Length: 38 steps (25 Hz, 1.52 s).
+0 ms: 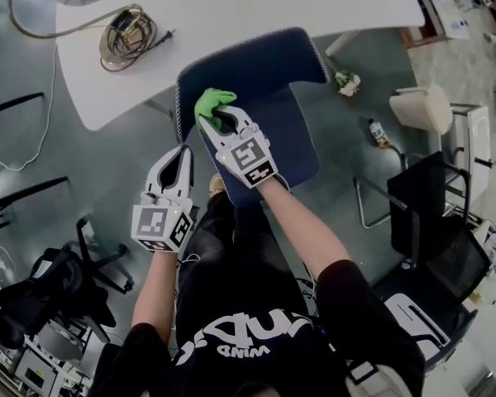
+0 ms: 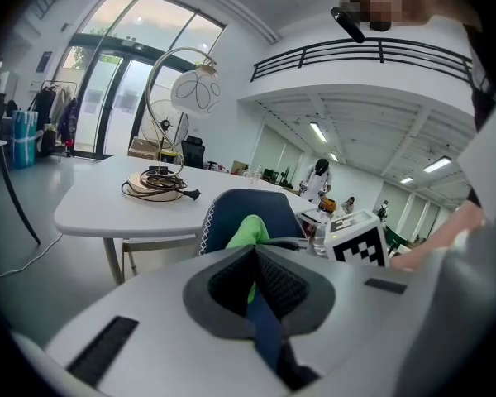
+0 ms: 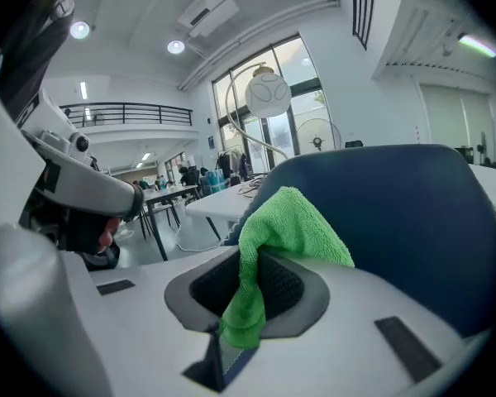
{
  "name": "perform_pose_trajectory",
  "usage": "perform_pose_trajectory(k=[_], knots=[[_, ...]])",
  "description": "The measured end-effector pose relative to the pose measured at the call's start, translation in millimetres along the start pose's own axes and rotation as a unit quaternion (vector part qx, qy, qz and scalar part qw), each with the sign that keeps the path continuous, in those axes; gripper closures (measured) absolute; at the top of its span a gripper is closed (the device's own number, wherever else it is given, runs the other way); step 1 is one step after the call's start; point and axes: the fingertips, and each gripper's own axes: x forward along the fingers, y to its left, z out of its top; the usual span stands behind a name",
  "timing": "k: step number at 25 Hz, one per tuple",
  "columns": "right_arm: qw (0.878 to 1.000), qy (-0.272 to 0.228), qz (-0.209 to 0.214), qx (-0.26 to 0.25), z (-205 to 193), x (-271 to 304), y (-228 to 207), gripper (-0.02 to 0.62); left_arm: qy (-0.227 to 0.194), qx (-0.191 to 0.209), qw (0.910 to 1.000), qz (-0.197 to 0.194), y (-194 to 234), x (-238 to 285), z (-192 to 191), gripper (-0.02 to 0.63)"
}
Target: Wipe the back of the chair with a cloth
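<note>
A: Nearest us, our left gripper (image 1: 182,157) is closed on nothing and hangs by the left edge of the seat (image 1: 289,143), apart from the chair. Our right gripper (image 1: 221,124) is clamped on the green cloth (image 1: 213,103), but only on one fold. The rest bulges over the jaw tips.

B: That's our first worry. The cloth sits at the chair back (image 1: 256,56), near its left edge, and we can't tell whether it touches yet. If we drag hard across that fabric, friction could tug the fold out of the pinch.

A: Then we'd be rubbing hard jaw tips on upholstery. We should also expect the chair to shift. Nothing braces it, so a firm push would likely slide it toward the table (image 1: 231,7) just behind.

B: We could steady the chair back with the left gripper. The surface looks like dark blue woven fabric with white stitching down the left edge. It's curved, so we judge a flat stroke would miss the sides.

A: Beyond it, the white tabletop carries a coiled cable (image 1: 128,31) at the foot of a lamp (image 2: 194,91).

B: Farther out we see grey floor (image 1: 339,139), a bottle (image 1: 379,132) right of the chair, black chairs (image 1: 434,213), tall windows (image 2: 124,81) and a railed balcony (image 2: 372,52).
</note>
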Motion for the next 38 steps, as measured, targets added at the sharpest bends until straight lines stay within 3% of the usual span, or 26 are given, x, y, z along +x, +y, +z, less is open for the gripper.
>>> perform_pose_trajectory(k=[4, 8, 16, 21, 29, 32, 38], knots=[[1.000, -0.008, 0.013, -0.002, 1.8, -6.5, 18.4, 0.543, 0.000, -0.003, 1.0000, 0.000, -0.4, -1.3, -2.7, 0.607], [1.000, -0.012, -0.011, 0.004, -4.0, -22.7, 6.9, 0.543, 0.000, -0.003, 1.0000, -0.005, -6.0, -0.6, -5.4, 0.607], [0.993, -0.001, -0.112, 0.029, -39.5, -79.3, -68.7, 0.543, 0.012, -0.001, 0.9997, -0.021, -19.8, 2.2, -19.2, 0.607], [0.980, 0.017, -0.191, 0.052, -75.3, -120.9, -130.4, 0.543, 0.017, 0.005, 0.9992, -0.036, -30.8, 10.6, -24.4, 0.607], [0.955, 0.042, -0.279, 0.091, -132.7, -169.5, -212.3, 0.543, 0.031, 0.018, 0.9979, -0.054, -43.9, 27.3, -37.4, 0.607], [0.949, 0.056, -0.294, 0.100, -152.6, -170.8, -233.1, 0.543, 0.039, 0.018, 0.9974, -0.059, -45.2, 33.2, -44.2, 0.607], [0.953, 0.069, -0.280, 0.098, -165.9, -147.8, -250.0, 0.543, 0.054, 0.022, 0.9962, -0.064, -45.6, 39.3, -55.4, 0.607]])
